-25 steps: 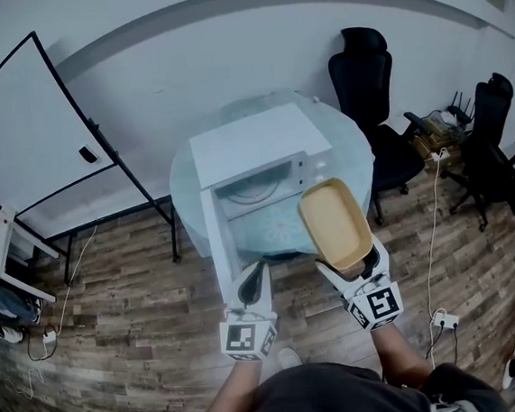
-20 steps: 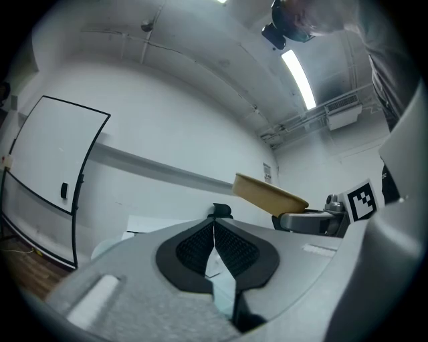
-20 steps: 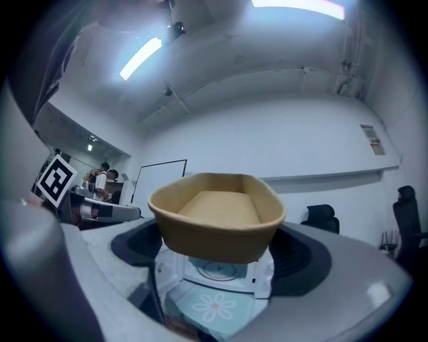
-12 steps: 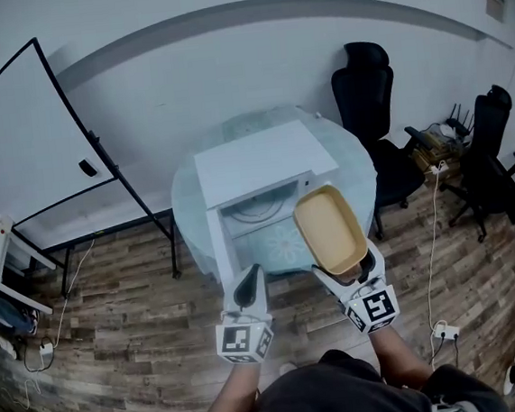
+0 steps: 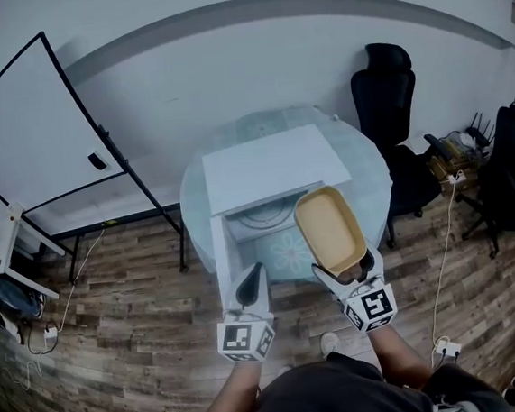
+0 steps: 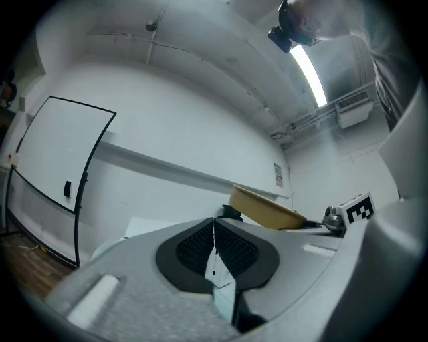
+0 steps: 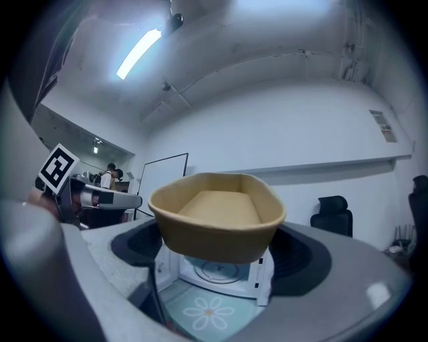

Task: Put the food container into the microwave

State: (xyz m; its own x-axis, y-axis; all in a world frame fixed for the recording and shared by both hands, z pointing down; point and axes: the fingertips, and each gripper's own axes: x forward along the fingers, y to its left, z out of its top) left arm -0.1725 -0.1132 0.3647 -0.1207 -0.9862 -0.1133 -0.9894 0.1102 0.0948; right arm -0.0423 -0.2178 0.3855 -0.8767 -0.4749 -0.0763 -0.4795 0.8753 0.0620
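In front of the person, on a round pale-green glass table [image 5: 366, 158] with a flower print: a white box-shaped microwave [image 5: 272, 167], its door [image 5: 224, 258] swung open to the left and a glass turntable [image 5: 263, 216] showing in the cavity. Just before that opening, up in the air and not yet inside: the tan, oval, shallow food container [image 5: 330, 228], empty, overlapping the right part of the cavity as seen from above. Gripped at its near end by the right gripper [image 5: 347, 272], jaws spread wide with 1 pad on each long wall. In the right gripper view, the same container [image 7: 214, 217] level between the jaws, with the microwave mouth [image 7: 221, 270] and the flower print lower down and beyond it.

To the left of the container, the left gripper [image 5: 252, 287], jaws pressed together on nothing, tip close by the free edge of the open door. In the left gripper view, pads [image 6: 231, 250] meeting along 1 thin seam.

Around the table: a large whiteboard [image 5: 33, 132] on a black stand at the left, a black high-backed office chair [image 5: 393, 88] just beyond the table's right side, a second black chair [image 5: 514, 140] further right beside cluttered gear. Underfoot, a wood-plank floor [image 5: 116, 332], with a white power strip [image 5: 443, 347] and its cable near the person's right side.
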